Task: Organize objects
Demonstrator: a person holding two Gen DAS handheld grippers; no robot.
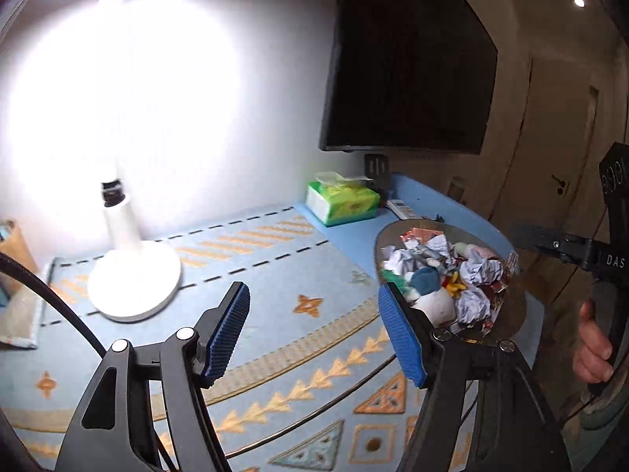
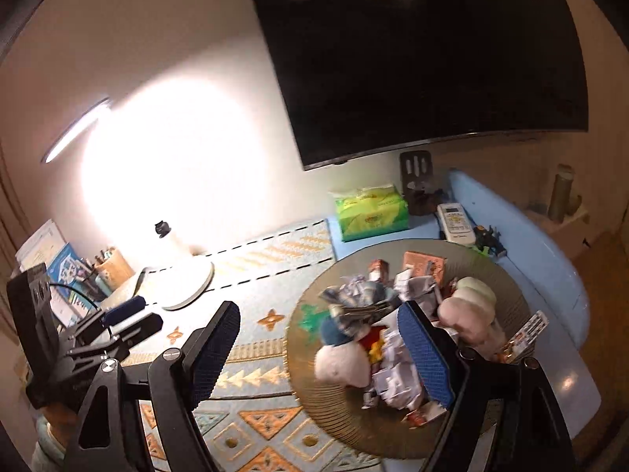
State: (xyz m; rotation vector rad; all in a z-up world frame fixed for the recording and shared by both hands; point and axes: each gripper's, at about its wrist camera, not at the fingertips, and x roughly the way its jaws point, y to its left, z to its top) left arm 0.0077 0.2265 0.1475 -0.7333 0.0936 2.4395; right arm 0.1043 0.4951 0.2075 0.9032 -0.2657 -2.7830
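**Plainly between grabs: both tools empty over the cluttered tray**

Nearest the lens, the left tool [image 1: 314, 330] stands with its blue-padded jaws apart and nothing between them, over the pale blue patterned cloth covering the table [image 1: 275, 306]. The right tool [image 2: 326, 346] is likewise spread wide and holds nothing; its right-hand pad hangs above the pile, whether touching it I cannot tell. A hand [image 1: 593, 342] grips the right tool's handle at the edge of the left view.

Just beyond the pads sits the round woven tray [image 2: 314, 393], heaped with crumpled white paper balls [image 1: 481, 275], a white and blue plush toy [image 2: 342, 358], pale pink rounded soft pieces [image 2: 468, 310] and small printed packets [image 2: 424, 267]. Farther back lie a white remote control [image 2: 456, 218] and a green tissue pack [image 2: 371, 212]; the white desk lamp base [image 1: 133, 283] stands to the left, and a dark wall-mounted screen [image 2: 424, 59] hangs behind.

My reading: sorting is midway, with the tray full. The next move calls for choosing one item, probably paper or the plush, centring a tool over it, then closing gently so neighbours are not dragged out
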